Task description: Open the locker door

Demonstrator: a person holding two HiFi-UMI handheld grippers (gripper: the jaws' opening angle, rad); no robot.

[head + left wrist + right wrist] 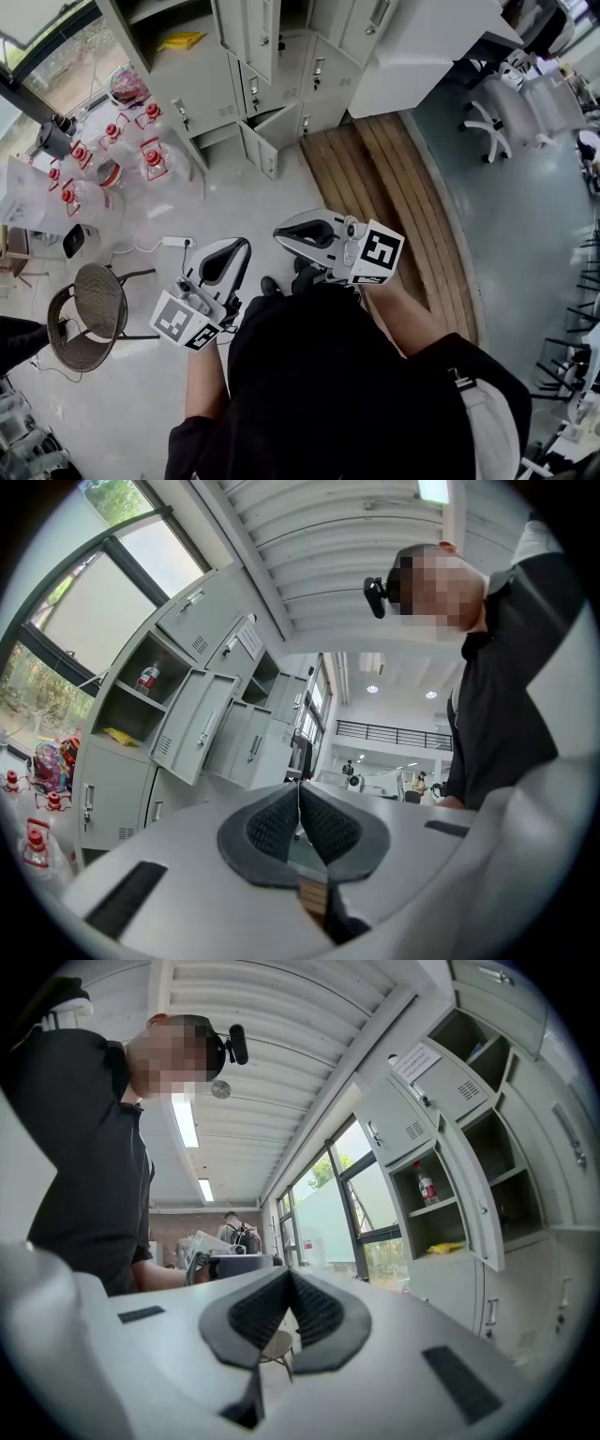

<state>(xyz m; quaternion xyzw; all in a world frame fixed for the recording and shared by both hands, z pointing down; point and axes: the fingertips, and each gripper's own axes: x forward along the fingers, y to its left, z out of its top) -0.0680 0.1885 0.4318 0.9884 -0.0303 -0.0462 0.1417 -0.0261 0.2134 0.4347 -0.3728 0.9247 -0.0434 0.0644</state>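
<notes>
Closest to you, the left gripper [300,803] and the right gripper [289,1283] sit level at your waist. Each has its ribbed pads pressed together with nothing between them.

Across the floor, well apart from both grippers, stands the bank of grey lockers [202,84]. Its doors are mixed. An upper door [262,37] hangs swung out, a low door [258,150] stands ajar near the floor, and a larger closed door [211,89] lies flush with its handle [183,114] at the free edge. You can't tell from this which door is meant. If it is one of the swung-out ones, it already stands as the task asks. If it is a flush one, it is shut.

Judge these doors as thin painted sheet metal: light, stiff, and free-swinging on a side hinge once the latch lets go. The flat paint would be slick for your pads. The small upright handle is the surest hold, or the free edge where a door is ajar. Gripping far from the hinge should need the least force.

One open compartment holds a yellow packet [181,40]. Left of the lockers, red-capped water jugs [122,155] crowd the floor. A round chair [89,314] stands nearer you, and a wooden platform [384,187] lies to the right.
</notes>
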